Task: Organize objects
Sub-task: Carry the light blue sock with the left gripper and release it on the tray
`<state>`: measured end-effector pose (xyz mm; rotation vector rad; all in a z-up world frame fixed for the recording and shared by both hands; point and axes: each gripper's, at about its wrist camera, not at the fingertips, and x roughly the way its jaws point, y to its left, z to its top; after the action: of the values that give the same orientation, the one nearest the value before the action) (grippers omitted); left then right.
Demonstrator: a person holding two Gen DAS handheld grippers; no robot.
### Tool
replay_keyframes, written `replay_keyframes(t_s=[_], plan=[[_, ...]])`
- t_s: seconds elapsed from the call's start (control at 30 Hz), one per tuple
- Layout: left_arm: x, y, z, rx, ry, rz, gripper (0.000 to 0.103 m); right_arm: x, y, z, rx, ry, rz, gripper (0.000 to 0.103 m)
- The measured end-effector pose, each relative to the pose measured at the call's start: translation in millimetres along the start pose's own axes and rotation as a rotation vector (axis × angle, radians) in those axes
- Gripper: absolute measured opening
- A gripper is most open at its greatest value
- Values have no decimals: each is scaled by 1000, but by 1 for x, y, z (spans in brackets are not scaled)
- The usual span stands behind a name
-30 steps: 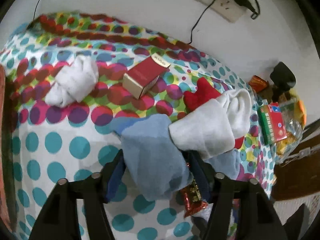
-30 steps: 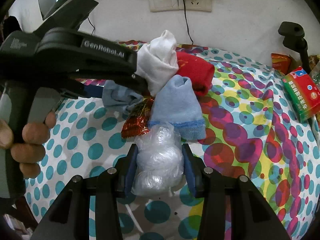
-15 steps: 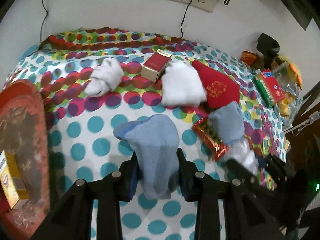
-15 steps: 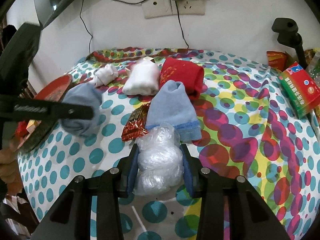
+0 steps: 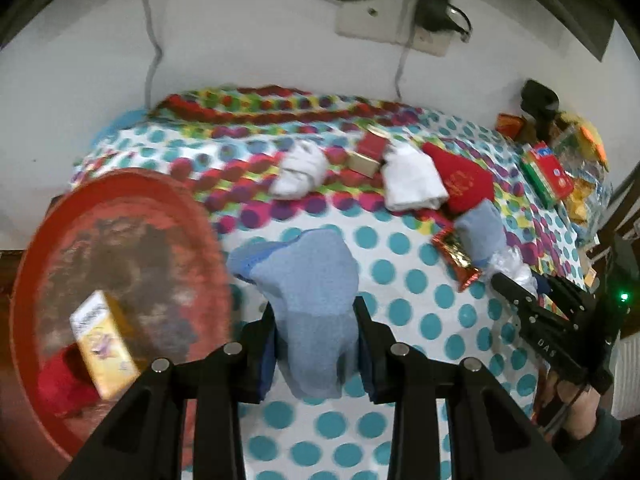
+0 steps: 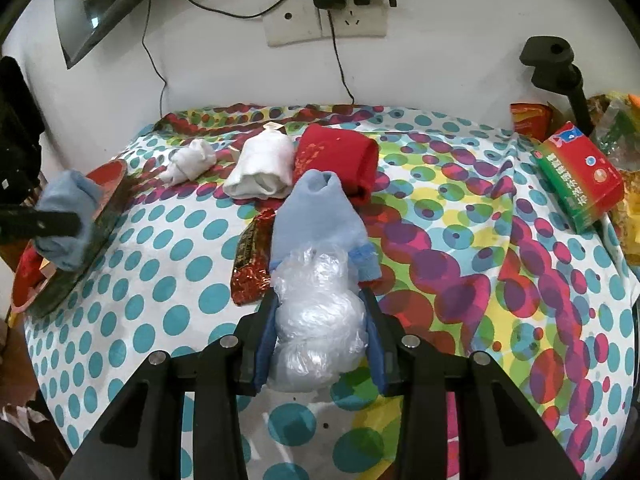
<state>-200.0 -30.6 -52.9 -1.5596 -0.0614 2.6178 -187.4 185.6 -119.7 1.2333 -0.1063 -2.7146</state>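
Socks and small packets are the job, spread on a desk [image 6: 460, 264] under a dotted cloth. Largest first: red tray [image 5: 120, 208] sits left of the left tongs [image 5: 316, 336], at the desk edge. It already holds a yellow box [image 5: 105, 346] and something red [image 5: 60, 380], so sorting looks started, most still left.

Left tongs are clamped on a rolled blue sock [image 5: 312, 280], lifted off the cloth and close beside the tray rim; not dropped in yet. Right tongs [image 6: 320, 336] are closed tight on a crumpled clear plastic bag [image 6: 316, 312], which seems to rest low on the cloth.

Still out, ahead of the right tongs: second blue sock [image 6: 320, 216] touching the bag, red sock [image 6: 340, 160] behind it, folded white sock [image 6: 264, 168] next to that, smaller white sock bundle [image 6: 192, 164] further left, shiny red snack wrapper [image 6: 252, 264] just left of the blue sock. Small red box [image 5: 370, 152] sits beyond the white socks. Green-and-red carton [image 6: 580, 176] far right, beside the snack bags.

Writing: carton print and box labels too blurred to read. Red sock has gold marking, unreadable.
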Motion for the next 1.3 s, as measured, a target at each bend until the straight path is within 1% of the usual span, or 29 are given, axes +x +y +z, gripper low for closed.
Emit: replay_keyframes(t_s=[0.13, 0.23, 0.37, 0.57, 0.63, 0.7, 0.73, 0.8, 0.93, 1.0, 1.1, 1.2, 1.3], plan=[[-18, 25, 4, -23, -25, 61, 34, 2, -2, 0, 8, 11, -3, 36], [-26, 44, 7, -42, -32, 81, 34, 2, -2, 0, 8, 12, -10, 37], [-31, 72, 14, -56, -41, 158, 34, 3, -2, 0, 8, 15, -17, 36], [-27, 125, 19, -82, -11, 251, 34, 3, -3, 0, 15, 24, -17, 37], [-23, 153, 20, -126, 4, 285, 34, 3, -3, 0, 16, 24, -21, 37], [-20, 174, 21, -172, 20, 294, 34, 5, -3, 0, 17, 28, -25, 37], [-17, 190, 21, -209, 30, 302, 34, 5, -3, 0, 18, 31, -27, 37], [-12, 209, 22, -238, 52, 304, 34, 6, -2, 0, 18, 33, -34, 37], [0, 242, 20, -260, 76, 341, 34, 7, -1, -1, 10, 37, -45, 37], [8, 256, 19, -285, 100, 340, 34, 7, 0, -1, 4, 39, -53, 37], [19, 269, 15, -299, 127, 329, 36, 8, 1, -1, -2, 41, -61, 37], [27, 274, 11, -285, 141, 347, 36, 8, 2, -1, -6, 42, -66, 37], [34, 281, 5, -281, 153, 349, 36, 9, 2, -1, -10, 44, -70, 37]])
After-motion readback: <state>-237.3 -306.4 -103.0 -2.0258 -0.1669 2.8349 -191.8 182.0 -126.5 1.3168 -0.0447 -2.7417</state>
